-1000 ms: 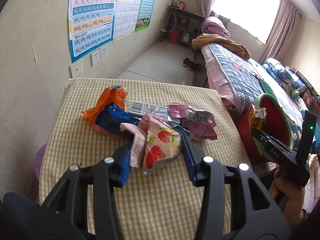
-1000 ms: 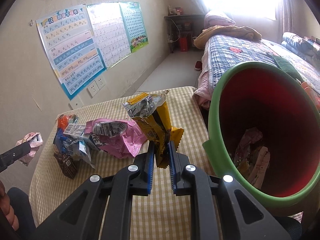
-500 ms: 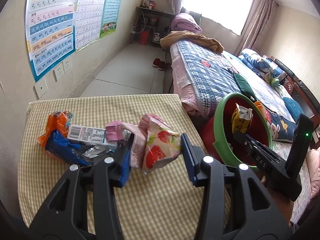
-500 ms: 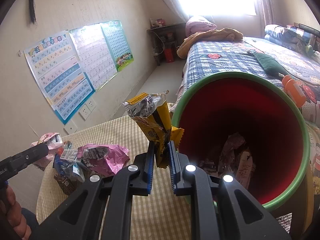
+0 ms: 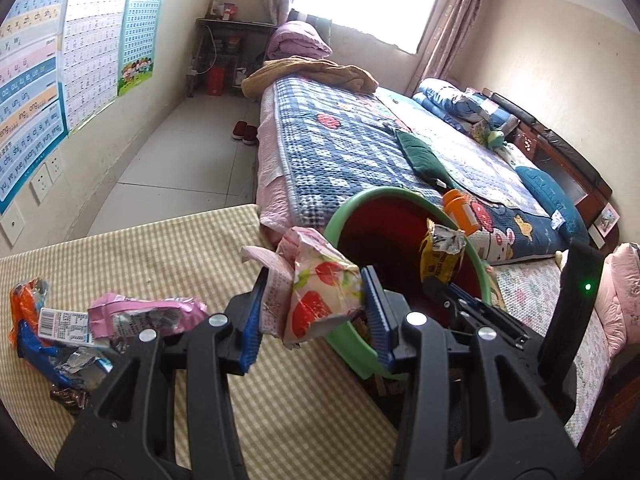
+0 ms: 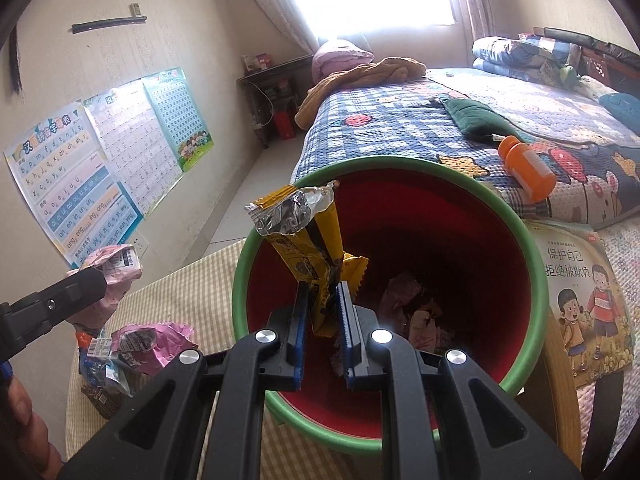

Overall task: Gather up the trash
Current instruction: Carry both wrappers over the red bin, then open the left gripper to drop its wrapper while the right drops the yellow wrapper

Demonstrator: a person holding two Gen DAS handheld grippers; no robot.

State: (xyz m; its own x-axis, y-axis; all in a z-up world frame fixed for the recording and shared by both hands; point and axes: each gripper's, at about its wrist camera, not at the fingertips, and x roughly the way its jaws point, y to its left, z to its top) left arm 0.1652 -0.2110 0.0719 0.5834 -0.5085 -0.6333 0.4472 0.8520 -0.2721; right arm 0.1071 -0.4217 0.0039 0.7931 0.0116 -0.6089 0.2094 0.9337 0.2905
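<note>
Crinkled strawberry wrapper (image 5: 320, 296) pinched in left fingers (image 5: 370, 292), foil-lined yellow wrapper (image 6: 308, 248) clamped by right fingers (image 6: 346, 320)

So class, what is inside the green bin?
Inside the bin, crumpled pink and pale wrappers lie at the bottom. The right gripper and its yellow wrapper cover part of the floor, so anything there is hidden.

Bin (image 6: 532, 280) mouth wide open, tilted toward tools; only few scraps deep inside, room above them. Green rim sits just beside table (image 5: 160, 248) edge. Right tool (image 6: 322, 312) with yellow wrapper (image 6: 312, 248) already fills part of mouth. Wrapper heap (image 5: 80, 328) crowds table's left; checked cloth between heap and bin bare. Bed (image 5: 340, 152) close behind bin; book (image 6: 580, 300) just beside rim at right
</note>
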